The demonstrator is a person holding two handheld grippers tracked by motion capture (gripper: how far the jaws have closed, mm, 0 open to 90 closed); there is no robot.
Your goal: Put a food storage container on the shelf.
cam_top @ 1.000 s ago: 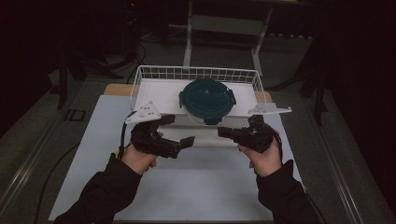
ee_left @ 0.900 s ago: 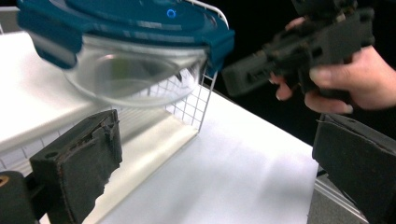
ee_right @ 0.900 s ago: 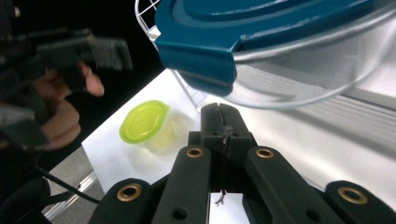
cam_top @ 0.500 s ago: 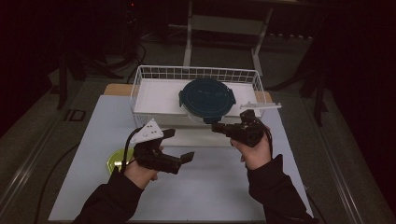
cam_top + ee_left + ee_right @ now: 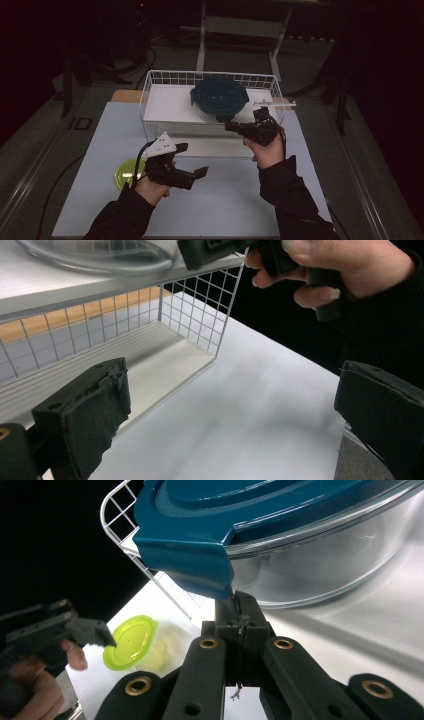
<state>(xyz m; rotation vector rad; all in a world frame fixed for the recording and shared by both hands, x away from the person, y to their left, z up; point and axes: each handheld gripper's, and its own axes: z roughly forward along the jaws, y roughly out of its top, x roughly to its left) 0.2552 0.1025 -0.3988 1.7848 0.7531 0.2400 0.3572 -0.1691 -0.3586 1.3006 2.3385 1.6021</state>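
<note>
A round glass bowl point(image 5: 325, 565) with a teal lid point(image 5: 218, 96) stands on the white shelf of a wire basket point(image 5: 150, 87). My right gripper point(image 5: 227, 126) is shut, and its tips point(image 5: 235, 605) lie just under the lid's front latch flap point(image 5: 195, 567). Whether they touch the flap I cannot tell. Nearer and to the left, my left gripper point(image 5: 191, 160) hangs over the white mat. Its jaws stand wide open with nothing between them point(image 5: 230, 415). It faces the basket's corner point(image 5: 200, 305).
A yellow-green lidded container point(image 5: 125, 172) sits on the white mat point(image 5: 240, 200) beside the left hand; the right gripper view has it too point(image 5: 131, 642). The basket fills the far middle of the table. A dark floor and a stand's legs point(image 5: 202, 45) lie beyond it.
The left gripper has sunk and drawn back toward the near left, uncovering the yellow-green container. The right gripper has moved away and leftward to the lid's front edge, still shut.
</note>
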